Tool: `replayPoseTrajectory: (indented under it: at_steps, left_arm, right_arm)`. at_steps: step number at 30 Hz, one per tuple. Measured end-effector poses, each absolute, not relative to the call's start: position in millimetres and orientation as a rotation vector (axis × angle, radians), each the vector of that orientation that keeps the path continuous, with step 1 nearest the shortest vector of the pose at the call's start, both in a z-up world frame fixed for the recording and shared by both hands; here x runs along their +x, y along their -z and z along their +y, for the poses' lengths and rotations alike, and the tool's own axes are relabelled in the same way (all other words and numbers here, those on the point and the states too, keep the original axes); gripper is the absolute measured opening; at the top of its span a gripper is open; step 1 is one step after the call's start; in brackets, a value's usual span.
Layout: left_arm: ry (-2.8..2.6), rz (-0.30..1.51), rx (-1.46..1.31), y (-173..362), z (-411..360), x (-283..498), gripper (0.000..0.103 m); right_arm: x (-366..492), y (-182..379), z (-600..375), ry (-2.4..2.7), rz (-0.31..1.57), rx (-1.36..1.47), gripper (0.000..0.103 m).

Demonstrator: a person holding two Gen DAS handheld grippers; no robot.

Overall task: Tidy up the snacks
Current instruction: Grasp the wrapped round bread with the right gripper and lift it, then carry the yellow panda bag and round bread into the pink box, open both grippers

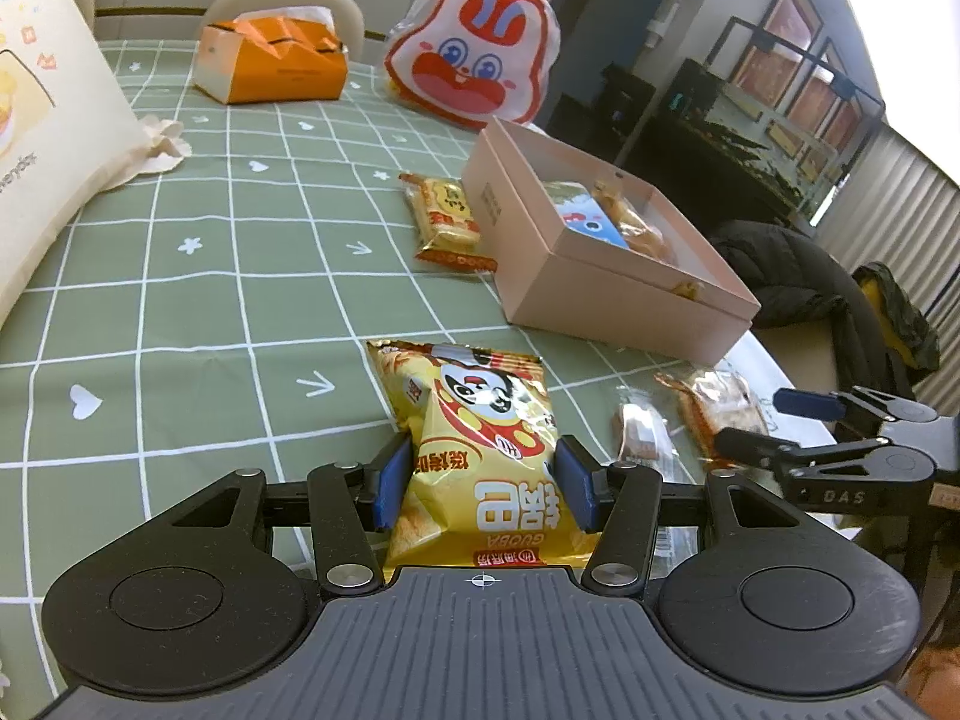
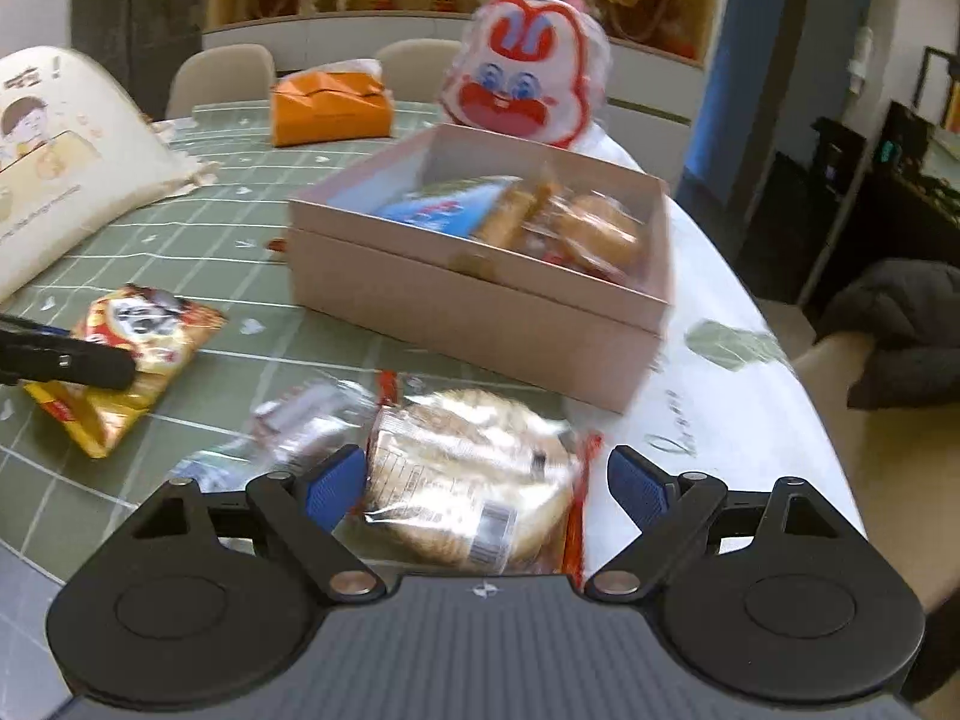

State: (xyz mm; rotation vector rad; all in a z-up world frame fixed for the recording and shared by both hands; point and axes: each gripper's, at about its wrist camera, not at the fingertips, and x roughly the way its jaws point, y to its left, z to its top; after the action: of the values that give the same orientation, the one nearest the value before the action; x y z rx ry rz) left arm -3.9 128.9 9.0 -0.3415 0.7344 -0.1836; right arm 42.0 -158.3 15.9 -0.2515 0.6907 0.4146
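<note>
My left gripper (image 1: 485,483) is shut on a yellow chip bag (image 1: 480,438) that rests on the green checked tablecloth (image 1: 210,300); the bag also shows in the right wrist view (image 2: 138,354). My right gripper (image 2: 487,483) is open around a clear-wrapped rice cracker pack (image 2: 474,474), the pads not pressing it. A small clear packet (image 2: 300,420) lies beside the pack. The open pink box (image 1: 600,276) (image 2: 480,312) holds a blue packet and several wrapped pastries. An orange-yellow cracker packet (image 1: 447,222) lies left of the box.
A rabbit-face bag (image 1: 480,54) and an orange tissue box (image 1: 276,60) stand at the back. A cream cloth bag (image 1: 54,120) stands at the left. The table's edge runs at the right, with a chair and dark coat (image 2: 900,330) beyond.
</note>
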Motion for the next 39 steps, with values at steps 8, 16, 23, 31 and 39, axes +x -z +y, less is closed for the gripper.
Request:
replayPoseTrajectory:
  at_steps: [8, 16, 23, 31, 39]
  left_arm:
    - [0.187, 0.738, -0.304, -9.2, 122.7, -4.4, 0.058]
    - [0.194, 0.739, -0.274, -9.1, 118.1, -6.3, 0.058]
    - [0.200, 0.736, -0.262, -8.6, 116.3, -6.0, 0.058]
    - [0.165, 0.712, -0.202, -10.5, 103.8, -11.5, 0.057]
    - [0.225, 0.595, -0.205, -77.5, 81.2, -6.0, 0.057]
  right_arm:
    - [50.7, -20.5, -170.8, -0.420, 0.692, -0.224, 0.088]
    - [80.0, -2.7, -161.8, -0.378, 0.780, -0.172, 0.089]
    - [59.3, -18.0, -177.3, -0.419, 0.753, -0.138, 0.084]
    - [22.8, -35.6, -179.8, -0.563, 0.734, -0.191, 0.084]
    - [15.6, -93.0, -185.0, -0.650, 0.570, -0.188, 0.084]
